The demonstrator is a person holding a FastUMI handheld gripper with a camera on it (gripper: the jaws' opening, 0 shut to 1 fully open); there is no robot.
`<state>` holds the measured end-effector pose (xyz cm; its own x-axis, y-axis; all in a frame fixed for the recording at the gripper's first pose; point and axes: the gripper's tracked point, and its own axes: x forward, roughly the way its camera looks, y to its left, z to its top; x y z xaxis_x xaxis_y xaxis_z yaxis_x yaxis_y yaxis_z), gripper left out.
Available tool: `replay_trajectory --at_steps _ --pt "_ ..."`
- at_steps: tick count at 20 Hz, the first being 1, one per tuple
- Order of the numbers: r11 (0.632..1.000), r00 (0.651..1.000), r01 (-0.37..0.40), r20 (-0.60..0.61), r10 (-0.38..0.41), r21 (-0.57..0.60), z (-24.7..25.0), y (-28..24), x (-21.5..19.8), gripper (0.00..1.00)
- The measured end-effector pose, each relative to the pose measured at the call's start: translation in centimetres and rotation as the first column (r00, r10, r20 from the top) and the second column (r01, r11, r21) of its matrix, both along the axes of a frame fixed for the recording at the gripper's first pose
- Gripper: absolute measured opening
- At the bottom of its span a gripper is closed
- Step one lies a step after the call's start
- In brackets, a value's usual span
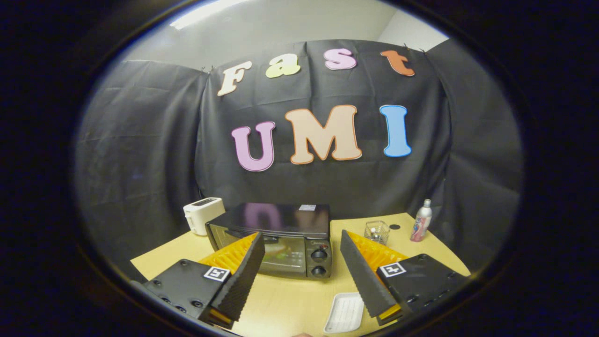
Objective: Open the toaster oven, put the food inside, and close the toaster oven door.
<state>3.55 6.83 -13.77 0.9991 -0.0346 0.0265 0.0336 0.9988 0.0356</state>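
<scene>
A black toaster oven (276, 234) stands on the wooden table (412, 252), beyond my fingers, with its glass door shut and two knobs (319, 262) on its right side. My gripper (302, 248) is held well above the table in front of the oven, open, with nothing between its black ribbed fingers (243, 276). A white rectangular tray (345, 312) lies on the table close under the right finger; what it holds is hard to tell.
A white toaster (202, 214) stands to the left of the oven at the back. To the oven's right sit a small clear container (377, 232) and a slim bottle (421, 221). Black cloth walls the booth behind the table.
</scene>
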Motion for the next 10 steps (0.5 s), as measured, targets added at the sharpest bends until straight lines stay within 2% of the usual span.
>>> replay_trajectory --at_steps 3,10 --pt "1.0 1.0 -0.013 -0.003 0.013 0.029 0.1 -1.2 -0.5 1.0" --pt "0.999 0.999 0.014 0.052 -0.016 0.03 2.5 -6.1 -1.2 1.0"
